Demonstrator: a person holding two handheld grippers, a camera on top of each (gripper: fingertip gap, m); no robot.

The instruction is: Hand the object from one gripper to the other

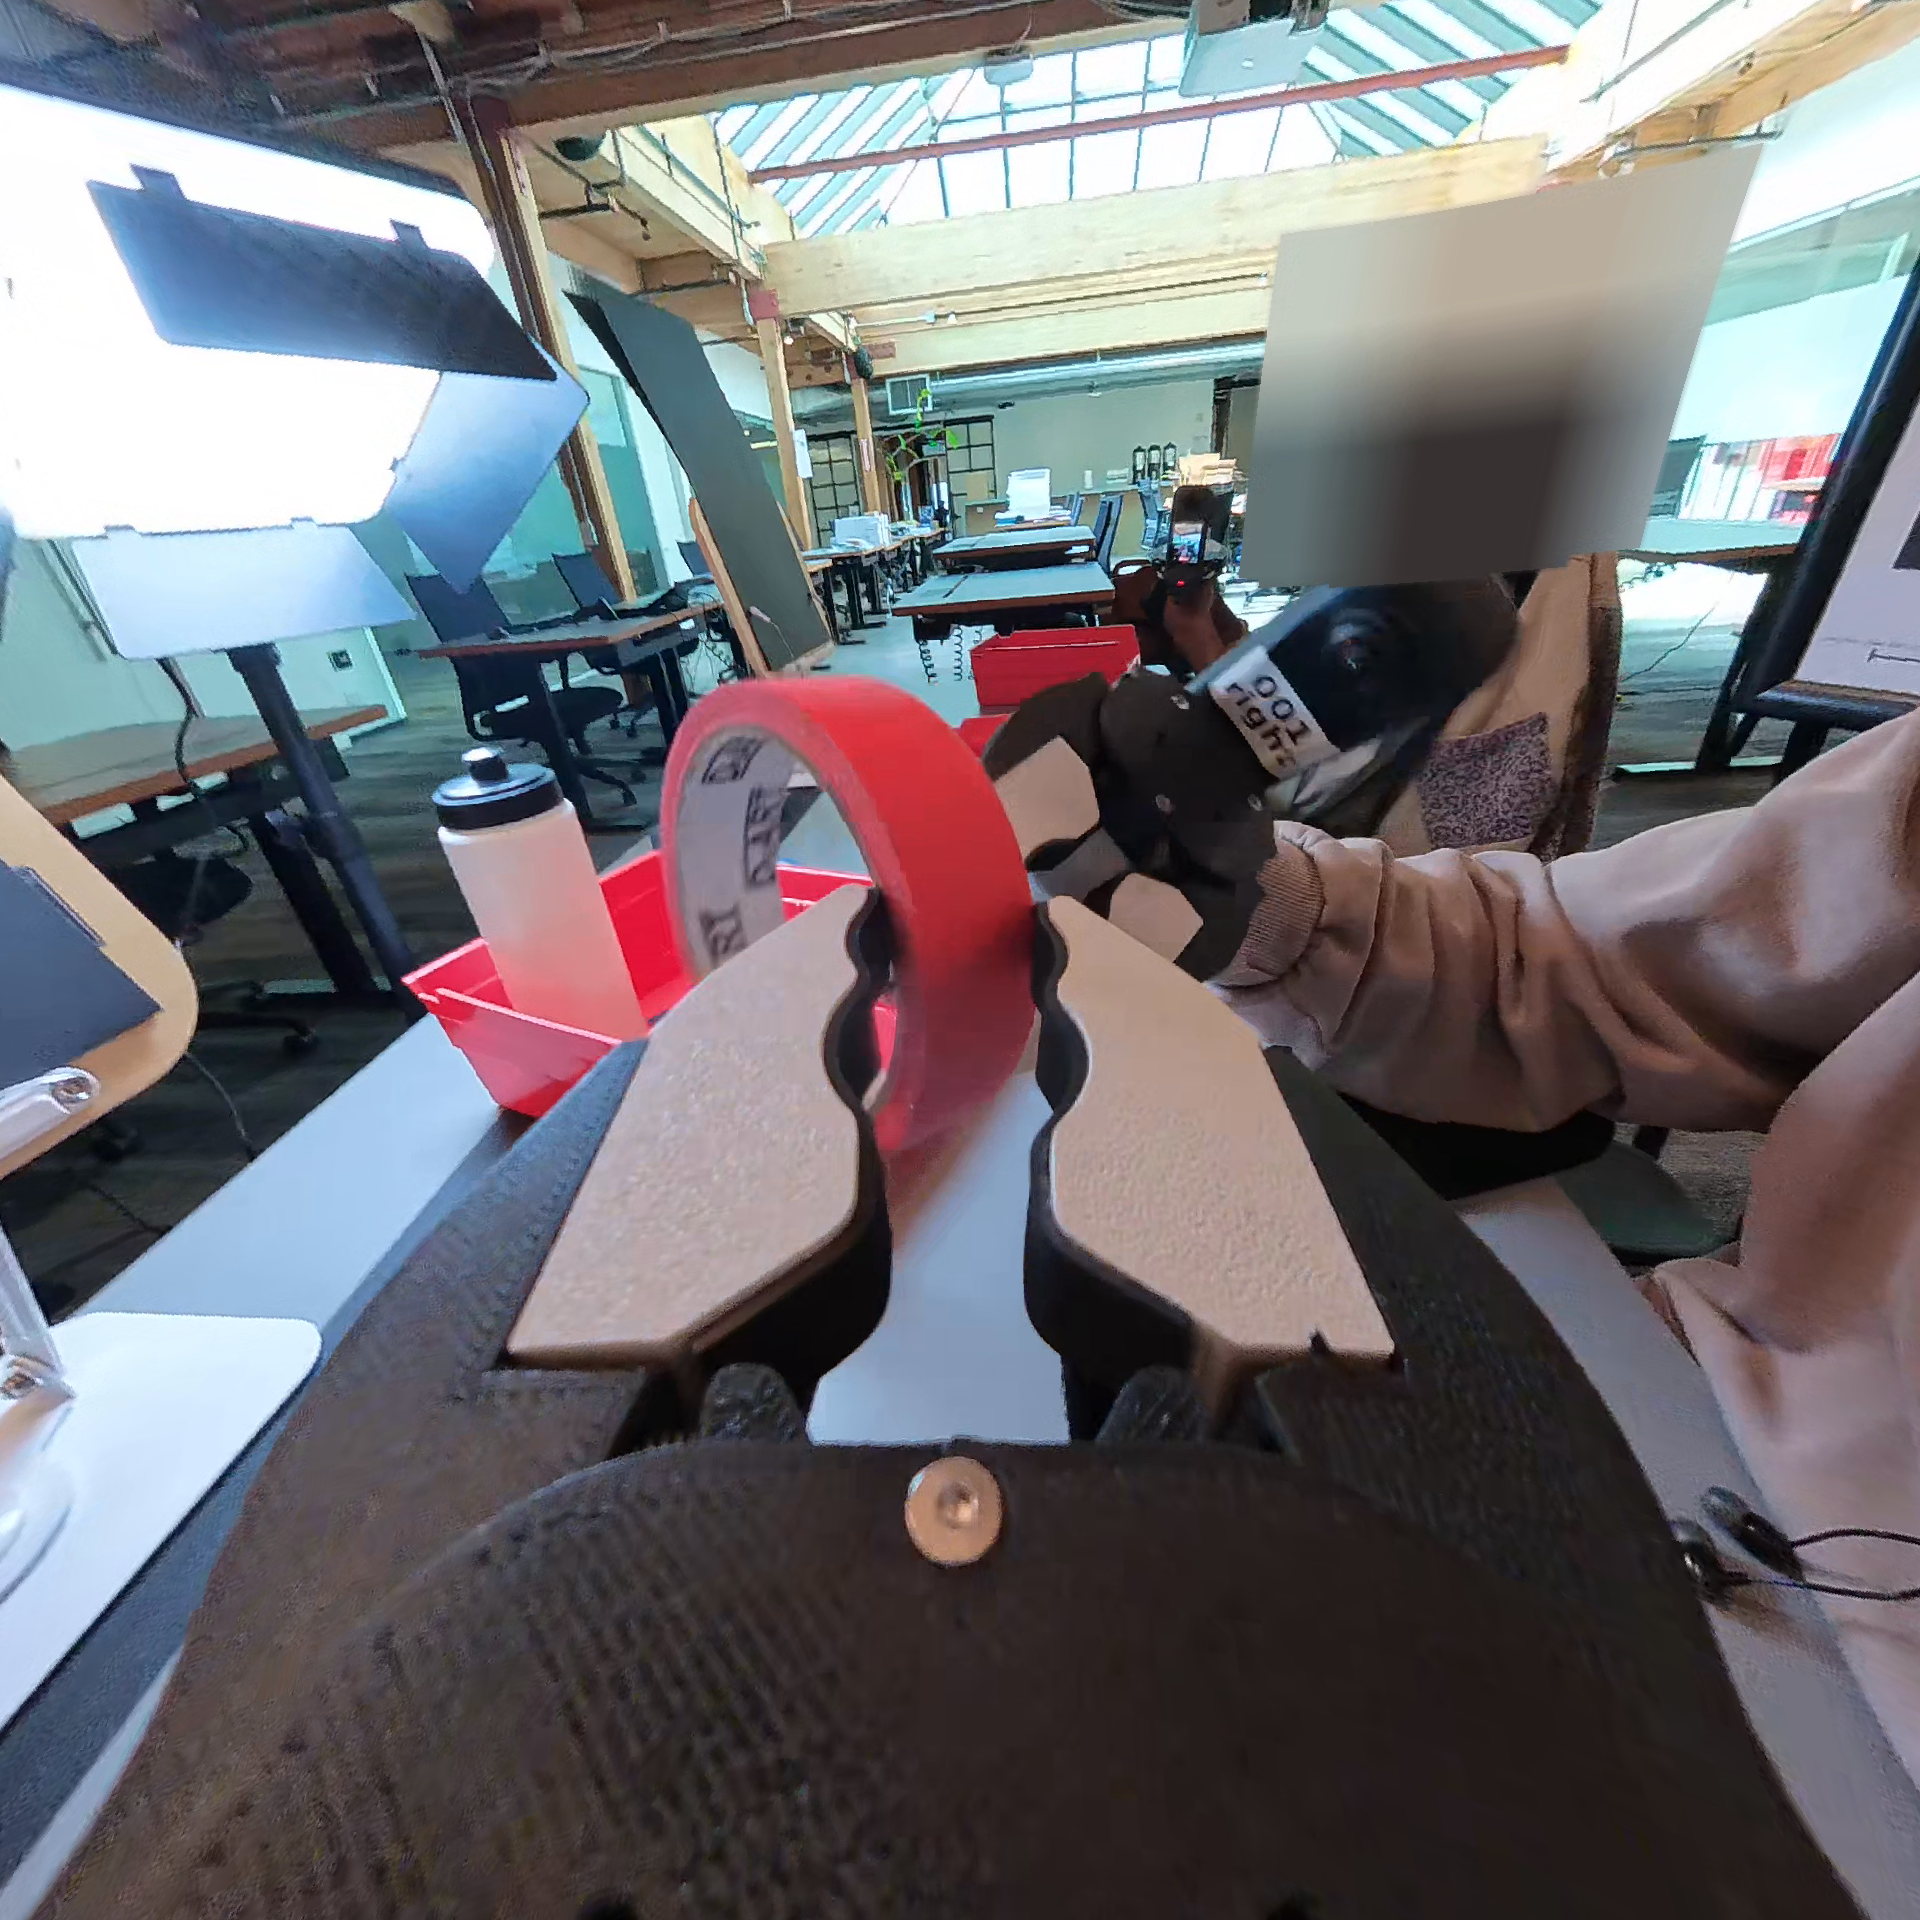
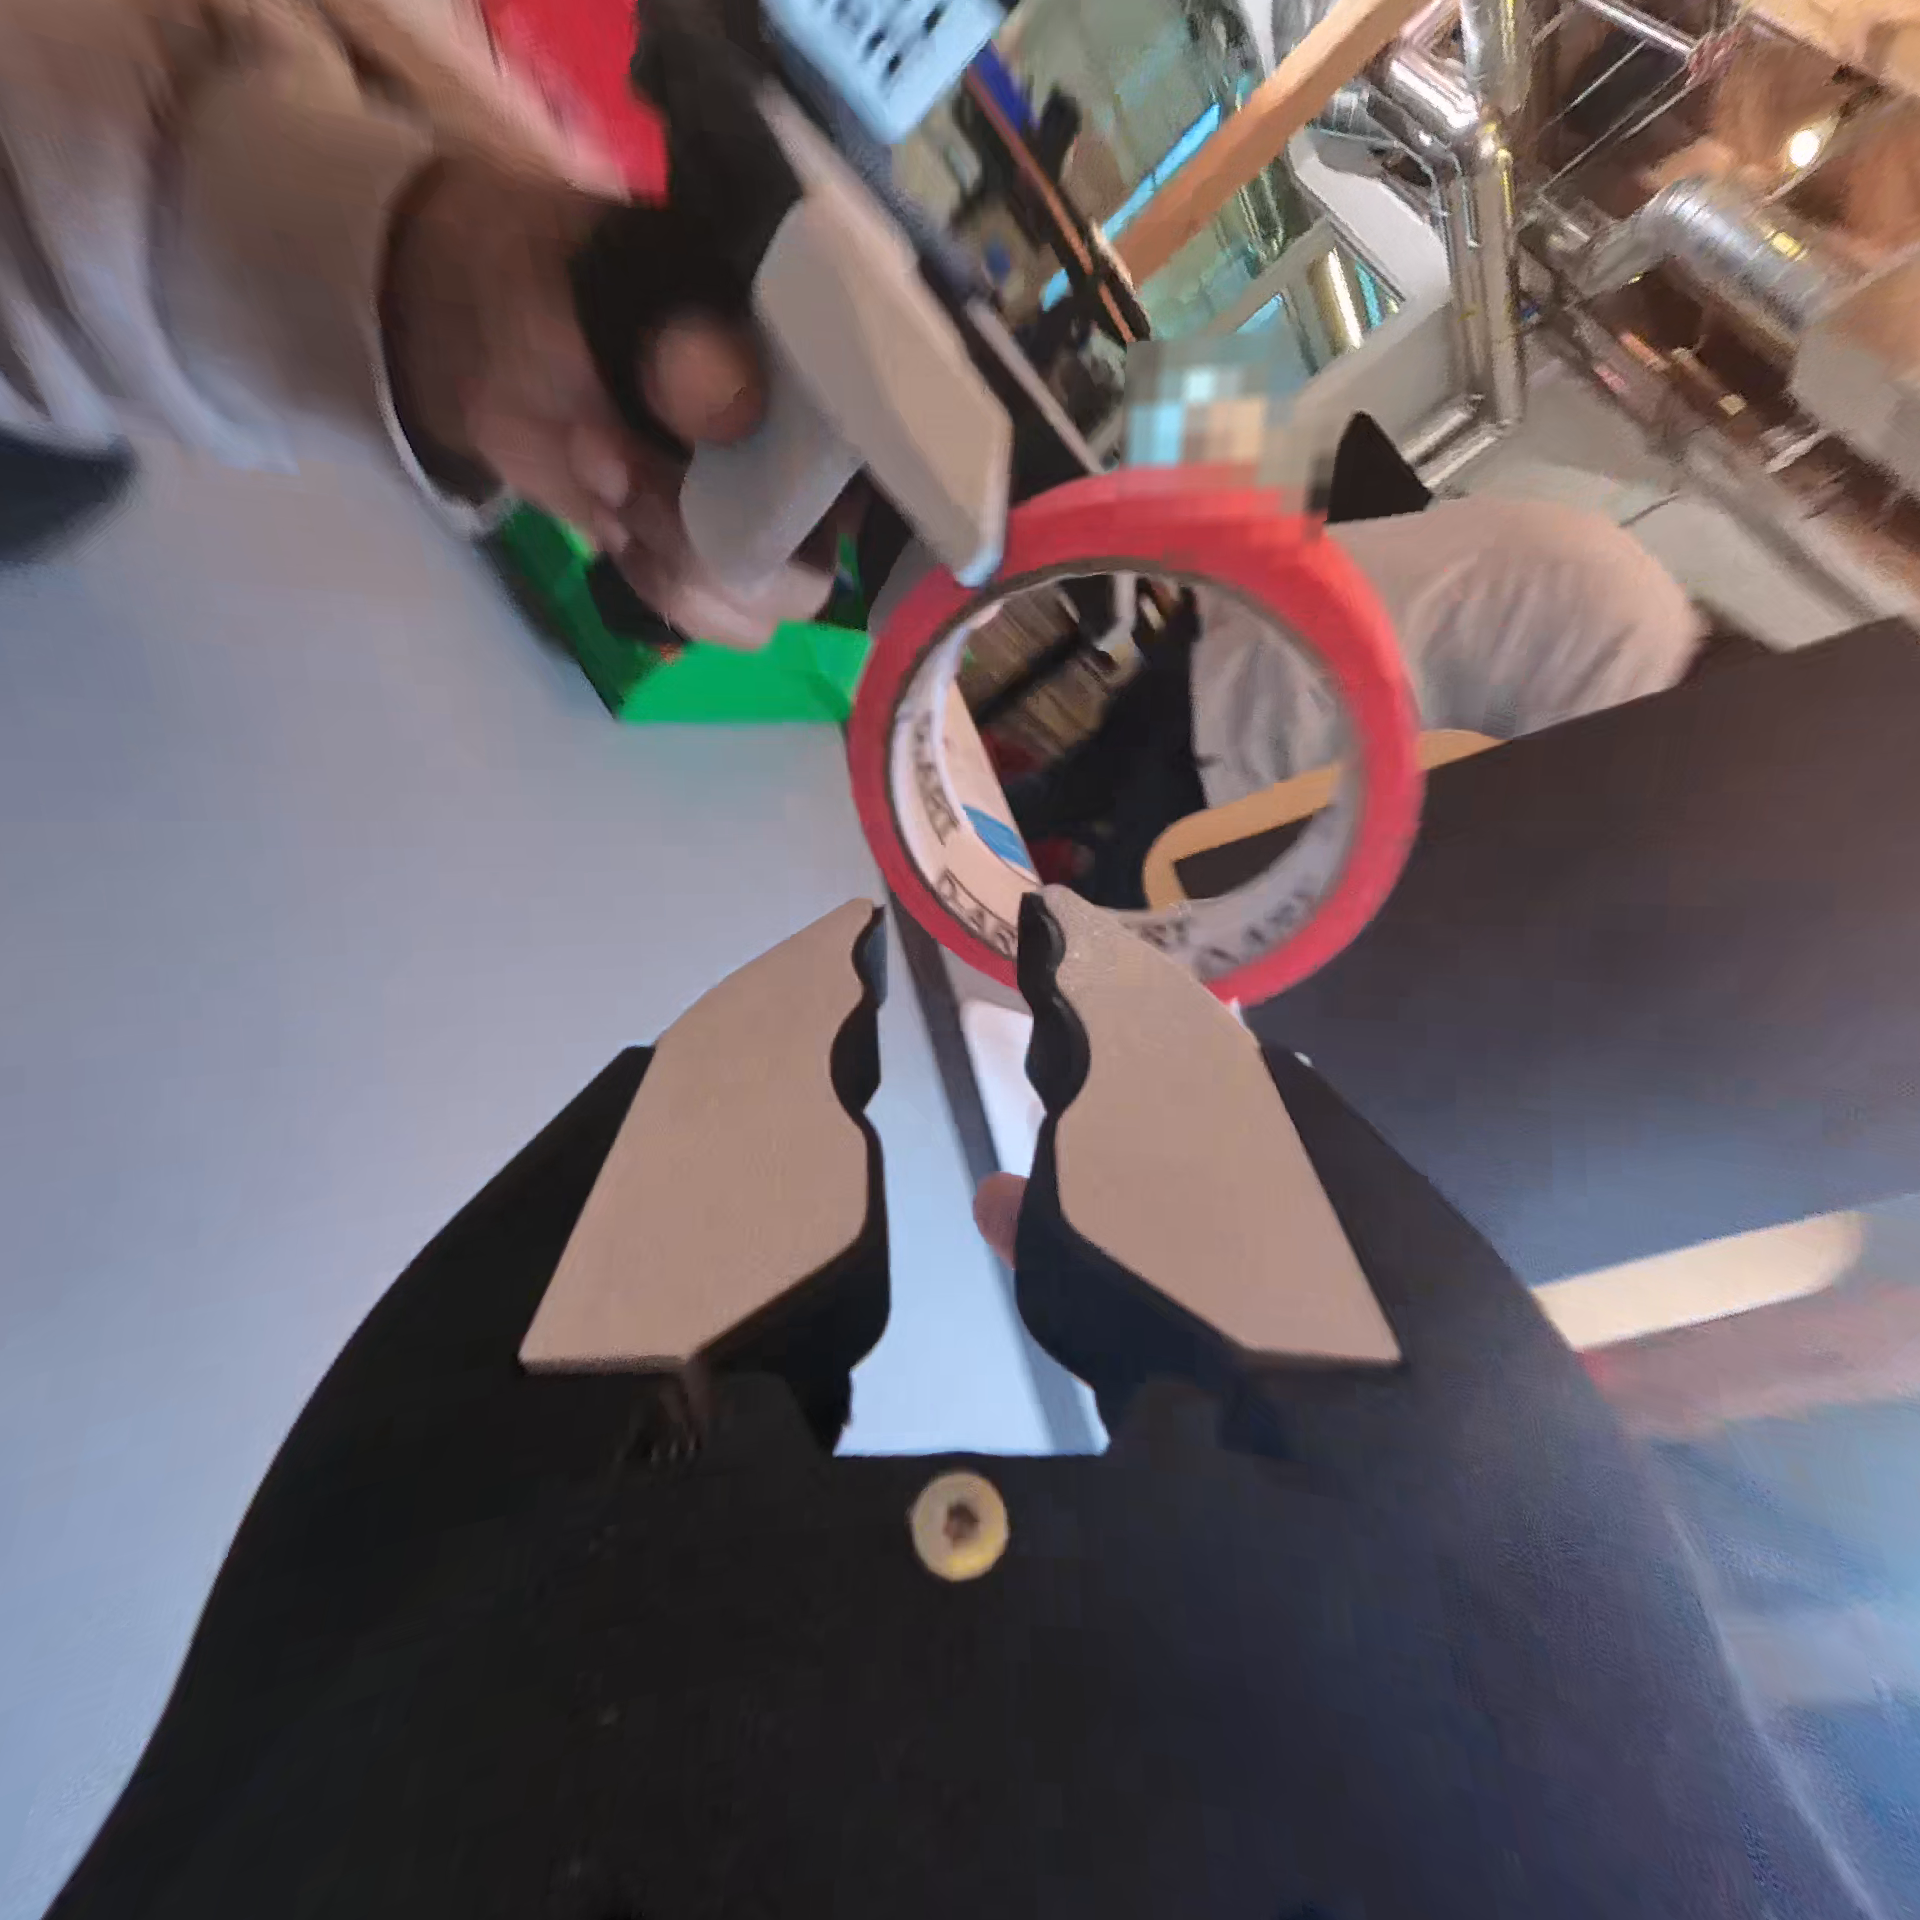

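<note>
So the red tape roll is up off the white table, pinched through its wall by the left gripper, while the right gripper sits just beside its rim, fingers narrowly apart and probably not gripping in that blurry view, red bin behind.

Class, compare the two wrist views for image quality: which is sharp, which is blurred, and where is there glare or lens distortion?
Left wrist view: sharp on the red tape roll and left gripper; the lamp panel is blown out white; beams bow from the wide lens. Right wrist view: motion-blurred, especially the hand and background.
</note>
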